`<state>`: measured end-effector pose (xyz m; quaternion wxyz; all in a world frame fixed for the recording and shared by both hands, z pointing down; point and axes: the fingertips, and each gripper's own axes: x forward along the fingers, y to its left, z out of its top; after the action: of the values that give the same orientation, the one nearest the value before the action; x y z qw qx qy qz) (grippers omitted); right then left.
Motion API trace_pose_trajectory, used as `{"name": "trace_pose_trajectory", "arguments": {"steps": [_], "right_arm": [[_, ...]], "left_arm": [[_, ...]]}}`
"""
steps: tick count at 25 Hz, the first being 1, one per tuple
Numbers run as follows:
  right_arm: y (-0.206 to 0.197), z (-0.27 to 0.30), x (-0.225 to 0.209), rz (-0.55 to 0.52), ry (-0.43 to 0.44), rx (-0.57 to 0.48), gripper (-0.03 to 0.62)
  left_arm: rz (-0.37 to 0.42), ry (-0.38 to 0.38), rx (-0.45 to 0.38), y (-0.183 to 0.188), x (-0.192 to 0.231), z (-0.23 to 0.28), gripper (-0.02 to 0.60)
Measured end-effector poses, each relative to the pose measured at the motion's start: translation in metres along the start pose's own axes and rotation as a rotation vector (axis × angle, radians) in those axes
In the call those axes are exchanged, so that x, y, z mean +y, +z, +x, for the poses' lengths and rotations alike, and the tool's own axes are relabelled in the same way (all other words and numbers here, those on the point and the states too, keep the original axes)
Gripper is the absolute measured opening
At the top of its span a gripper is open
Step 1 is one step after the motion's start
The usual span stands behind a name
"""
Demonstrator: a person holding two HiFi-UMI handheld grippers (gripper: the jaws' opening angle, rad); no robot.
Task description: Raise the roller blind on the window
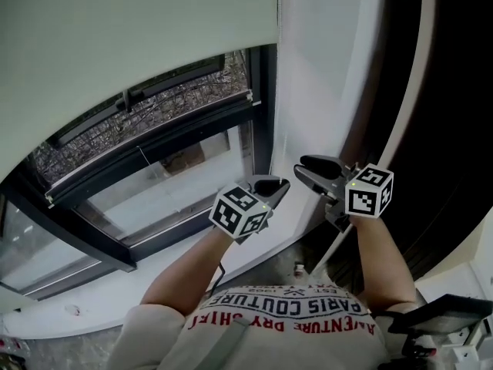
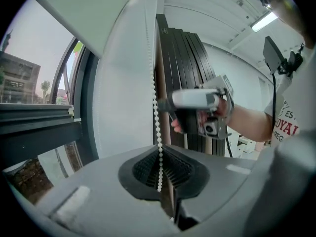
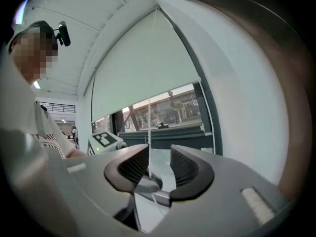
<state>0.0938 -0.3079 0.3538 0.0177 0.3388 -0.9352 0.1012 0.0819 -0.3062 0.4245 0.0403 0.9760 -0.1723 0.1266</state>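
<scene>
The blind (image 1: 115, 37) fills the upper left of the head view. Its bottom edge hangs partway down the window (image 1: 154, 160), so glass and dark frame show beneath, and its top is cut off by the picture's edge. Both grippers sit at the centre, just right of the window, near each other but apart. The chain is too thin to make out there.

In the left gripper view, the left gripper (image 2: 161, 172) has its jaws clenched on the chain (image 2: 157, 107). The beads rise straight from the pads along the white wall to the top of the frame, and below the pads the chain is hidden. At centre right of that view the right gripper (image 2: 168, 103) shows blurred, with a hand (image 2: 223, 113) wrapped round it.

In the right gripper view its jaws stand apart, released. A thin strand of chain runs upright through the gap, close to the left pad; whether it touches cannot be told. Behind, the blind covers the upper glass. At lower left a marker cube (image 3: 102, 139) peeks out, partly hidden by the jaw.
</scene>
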Motion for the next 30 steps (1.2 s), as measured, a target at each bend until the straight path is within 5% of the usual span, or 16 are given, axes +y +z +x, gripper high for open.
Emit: {"name": "trace_pose_trajectory", "arguments": {"steps": [8, 13, 16, 30], "right_arm": [[0.111, 0.010, 0.047, -0.108, 0.066, -0.118, 0.144], [0.126, 0.018, 0.047, -0.086, 0.065, -0.134, 0.132], [0.131, 0.029, 0.044, -0.080, 0.062, -0.106, 0.020], [0.130, 0.033, 0.034, -0.124, 0.010, -0.143, 0.011]], "left_arm": [[0.041, -0.023, 0.005, -0.003, -0.026, -0.006, 0.005], [0.053, -0.029, 0.009, -0.006, -0.031, -0.006, 0.006], [0.024, -0.032, -0.003, 0.001, -0.027, -0.007, 0.005], [0.049, 0.018, -0.010, 0.001, -0.017, -0.006, 0.005]]}}
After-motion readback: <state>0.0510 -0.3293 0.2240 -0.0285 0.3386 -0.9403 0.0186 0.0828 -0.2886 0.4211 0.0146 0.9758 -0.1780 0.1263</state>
